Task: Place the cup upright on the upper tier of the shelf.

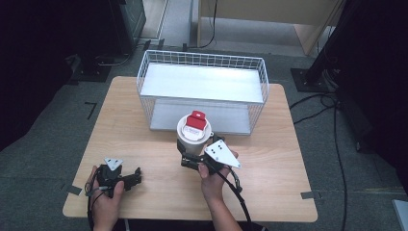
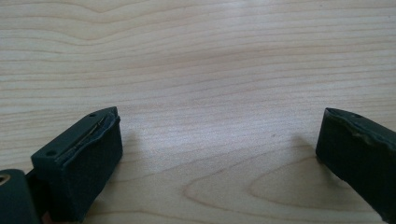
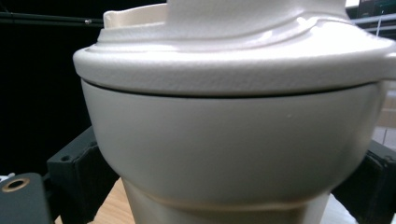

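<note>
Cream cup [image 3: 233, 154] with red-tabbed lid, item one: clamped between jaws of my right gripper [image 1: 192, 155], standing on the table [image 1: 144, 144] at 6 o'clock of the wire basket [image 1: 202, 91]. Left gripper [image 1: 132, 179], item two: jaws spread wide on bare wood, 8 o'clock of the cup.
</note>
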A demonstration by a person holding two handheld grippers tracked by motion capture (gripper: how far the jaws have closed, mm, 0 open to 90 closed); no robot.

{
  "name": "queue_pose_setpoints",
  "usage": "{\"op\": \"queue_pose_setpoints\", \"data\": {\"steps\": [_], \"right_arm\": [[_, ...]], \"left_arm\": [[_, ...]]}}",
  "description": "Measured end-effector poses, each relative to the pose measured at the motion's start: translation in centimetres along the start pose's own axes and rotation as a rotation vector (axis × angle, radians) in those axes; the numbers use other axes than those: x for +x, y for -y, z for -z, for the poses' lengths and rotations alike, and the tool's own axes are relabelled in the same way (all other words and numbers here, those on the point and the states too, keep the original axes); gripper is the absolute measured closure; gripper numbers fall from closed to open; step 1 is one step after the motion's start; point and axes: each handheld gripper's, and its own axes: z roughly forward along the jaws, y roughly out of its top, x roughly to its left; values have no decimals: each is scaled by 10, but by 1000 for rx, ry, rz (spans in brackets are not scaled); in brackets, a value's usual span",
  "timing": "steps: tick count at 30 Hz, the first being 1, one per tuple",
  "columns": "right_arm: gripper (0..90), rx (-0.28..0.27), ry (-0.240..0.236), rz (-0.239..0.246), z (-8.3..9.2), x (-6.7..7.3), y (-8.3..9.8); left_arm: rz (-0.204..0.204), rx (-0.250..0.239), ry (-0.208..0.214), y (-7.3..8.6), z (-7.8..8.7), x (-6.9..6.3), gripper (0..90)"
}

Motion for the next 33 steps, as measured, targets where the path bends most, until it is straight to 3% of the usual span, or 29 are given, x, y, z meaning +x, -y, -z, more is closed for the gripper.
{"op": "queue_pose_setpoints", "data": {"steps": [25,33], "right_arm": [[69,-48,23,42,-9,-17,-38],[69,-63,24,34,-13,-23,-48]], "left_arm": [[-6,2,3,0,0,0,8],[-6,2,3,0,0,0,8]]}}
